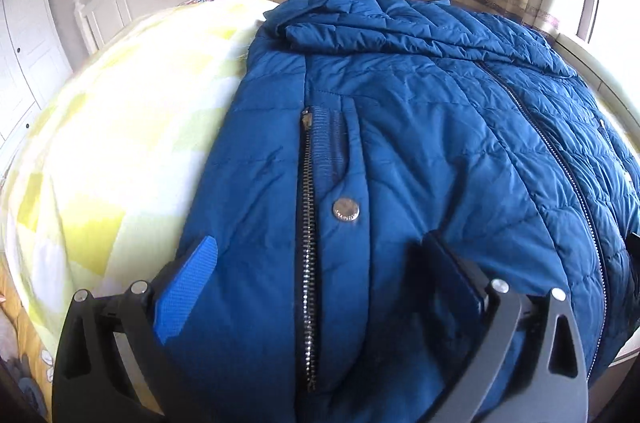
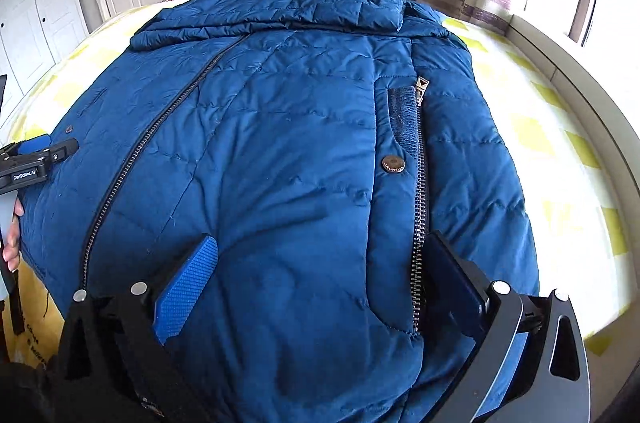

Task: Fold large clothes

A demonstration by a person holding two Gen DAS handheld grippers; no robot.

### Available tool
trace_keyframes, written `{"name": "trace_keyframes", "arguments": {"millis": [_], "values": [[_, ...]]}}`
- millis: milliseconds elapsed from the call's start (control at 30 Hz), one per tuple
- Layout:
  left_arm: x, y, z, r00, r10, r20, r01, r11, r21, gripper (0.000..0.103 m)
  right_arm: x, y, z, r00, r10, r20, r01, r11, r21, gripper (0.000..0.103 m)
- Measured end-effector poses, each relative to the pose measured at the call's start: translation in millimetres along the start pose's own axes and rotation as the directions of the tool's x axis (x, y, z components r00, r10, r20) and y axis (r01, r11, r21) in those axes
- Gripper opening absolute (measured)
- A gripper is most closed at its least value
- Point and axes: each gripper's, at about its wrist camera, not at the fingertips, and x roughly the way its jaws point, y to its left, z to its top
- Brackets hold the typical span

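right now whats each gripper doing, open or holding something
Left gripper: open, jaws spread over the blue jacket, holding nothing.
Right gripper: open over the same jacket, holding nothing.

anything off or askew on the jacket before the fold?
Mostly tidy. The blue jacket lies flat and zipped on the bed; only its hood is bunched at the far end. Both grippers' jaws are open.

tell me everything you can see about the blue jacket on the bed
The blue jacket is a quilted, puffy coat with slightly shiny fabric, lying flat on the yellow-checked bedspread. Its long centre zip is closed, metal snap beside each side pocket zip. Both the left gripper and right gripper straddle its hem, open.
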Motion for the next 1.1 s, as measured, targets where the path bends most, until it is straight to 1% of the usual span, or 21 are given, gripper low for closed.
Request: {"name": "trace_keyframes", "arguments": {"millis": [33, 67, 133, 200, 233, 267, 300, 333, 433, 467, 533, 600, 667, 700, 733, 833, 933, 1000, 1033, 1067, 1100], "values": [[-10, -1, -2, 1.000, 0.002, 0.024, -0.002, 1.000, -0.011, 0.101, -7, 2, -1, 1.000, -0.021, 0.014, 0.021, 1.000, 0.003, 0.098], [-22, -4, -5, 0.998, -0.026, 0.059, 0.027, 0.999, -0.020, 0.101, -16, 4, -2, 0.999, -0.026, 0.043, 0.026, 1.000, 0.003, 0.098], [-43, -20, -12, 0.986, -0.120, 0.113, 0.121, 0.993, 0.001, 0.101, -26, 15, -5, 0.995, 0.033, 0.090, -0.031, 0.999, -0.023, 0.098], [-49, -45, -20, 0.975, -0.186, 0.120, 0.179, 0.981, 0.070, 0.101, -19, 31, -9, 0.994, 0.084, 0.077, -0.077, 0.993, -0.086, 0.098], [-44, -59, -26, 0.977, -0.188, 0.101, 0.176, 0.977, 0.120, 0.101, -9, 39, -13, 0.995, 0.091, 0.047, -0.086, 0.990, -0.111, 0.099], [-33, -72, -33, 0.986, -0.156, 0.066, 0.143, 0.975, 0.169, 0.101, -3, 43, -18, 0.996, 0.075, 0.052, -0.068, 0.990, -0.124, 0.099], [-26, -79, -40, 0.988, -0.134, 0.083, 0.116, 0.975, 0.192, 0.101, -4, 43, -22, 0.992, 0.084, 0.099, -0.071, 0.989, -0.129, 0.099], [-26, -77, -44, 0.980, -0.153, 0.125, 0.129, 0.974, 0.185, 0.101, -4, 41, -24, 0.989, 0.100, 0.112, -0.085, 0.988, -0.130, 0.099], [-27, -70, -43, 0.978, -0.188, 0.096, 0.166, 0.967, 0.195, 0.101, -12, 34, -24, 0.989, 0.118, 0.084, -0.104, 0.983, -0.152, 0.098], [-30, -67, -42, 0.981, -0.171, 0.090, 0.152, 0.971, 0.185, 0.101, -17, 31, -24, 0.990, 0.113, 0.079, -0.100, 0.983, -0.157, 0.098], [-43, -49, -44, 0.980, -0.147, 0.131, 0.130, 0.983, 0.131, 0.101, -28, 21, -28, 0.994, 0.038, 0.107, -0.024, 0.992, -0.125, 0.098], [-48, -28, -51, 0.980, -0.131, 0.152, 0.120, 0.989, 0.085, 0.101, -38, 1, -37, 0.988, 0.022, 0.152, -0.013, 0.998, -0.060, 0.098], [-34, -14, -60, 0.989, -0.094, 0.113, 0.086, 0.994, 0.074, 0.101, -32, -18, -48, 0.989, -0.042, 0.141, 0.043, 0.999, -0.004, 0.098], [-34, -8, -65, 0.982, -0.124, 0.143, 0.113, 0.991, 0.078, 0.101, -26, -26, -54, 0.992, -0.021, 0.127, 0.020, 1.000, 0.009, 0.098], [-34, -7, -66, 0.981, -0.119, 0.155, 0.107, 0.991, 0.085, 0.101, -27, -31, -60, 0.988, 0.009, 0.155, -0.012, 1.000, 0.021, 0.098], [-38, -11, -61, 0.989, -0.080, 0.123, 0.071, 0.995, 0.076, 0.101, -32, -31, -60, 0.991, -0.018, 0.131, 0.015, 1.000, 0.024, 0.098], [-51, -4, -60, 0.985, -0.061, 0.159, 0.055, 0.998, 0.041, 0.101, -43, -32, -58, 0.989, -0.044, 0.142, 0.038, 0.998, 0.040, 0.098], [-46, 5, -63, 0.989, -0.019, 0.147, 0.016, 1.000, 0.019, 0.101, -40, -38, -61, 0.988, -0.079, 0.133, 0.073, 0.996, 0.047, 0.098], [-38, 11, -65, 0.992, -0.033, 0.120, 0.032, 0.999, 0.013, 0.101, -35, -45, -65, 0.991, -0.057, 0.120, 0.050, 0.997, 0.062, 0.099], [-37, 19, -68, 0.989, -0.079, 0.127, 0.080, 0.997, -0.005, 0.101, -34, -53, -70, 0.990, -0.014, 0.138, 0.002, 0.996, 0.085, 0.099], [-40, 24, -70, 0.988, -0.080, 0.135, 0.081, 0.997, -0.006, 0.101, -38, -54, -74, 0.988, -0.011, 0.153, -0.001, 0.997, 0.081, 0.098]]}}
